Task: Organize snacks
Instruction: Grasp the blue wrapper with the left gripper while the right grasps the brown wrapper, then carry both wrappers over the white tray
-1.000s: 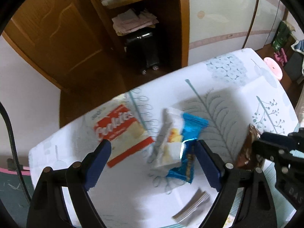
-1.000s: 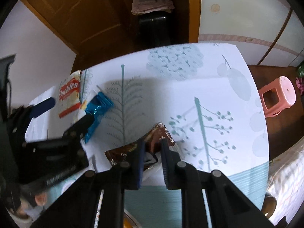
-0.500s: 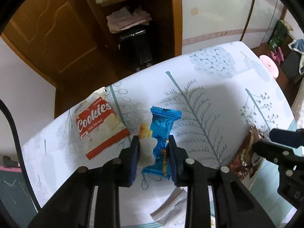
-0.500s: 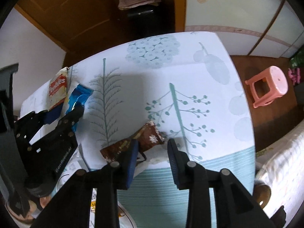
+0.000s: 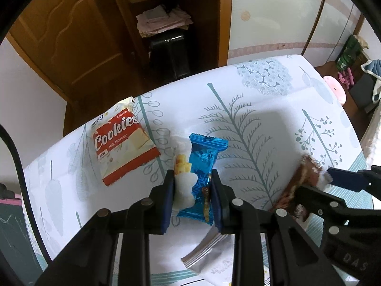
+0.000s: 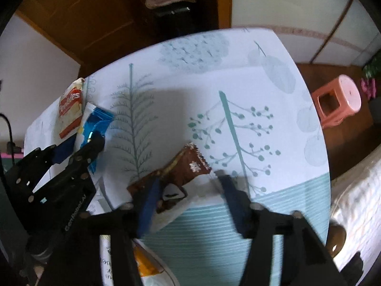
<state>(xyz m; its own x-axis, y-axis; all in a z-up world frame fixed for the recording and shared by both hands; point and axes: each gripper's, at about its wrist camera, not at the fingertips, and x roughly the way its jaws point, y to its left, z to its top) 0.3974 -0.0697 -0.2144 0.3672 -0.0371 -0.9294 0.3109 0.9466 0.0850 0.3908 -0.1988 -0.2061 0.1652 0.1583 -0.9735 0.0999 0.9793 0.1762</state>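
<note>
Packet (image 5: 121, 143) reads "Cookies, Milk flavour"; left tongs (image 5: 193, 190) pinch blue wrapper (image 5: 202, 166).

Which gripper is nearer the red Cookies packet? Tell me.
Left. The left gripper, shut on the blue snack packet, is beside the Cookies packet; the right gripper opens farther off, by the brown packet.

left wrist: steeply down, close | right wrist: same | shared: table (image 5: 273, 109)
</note>
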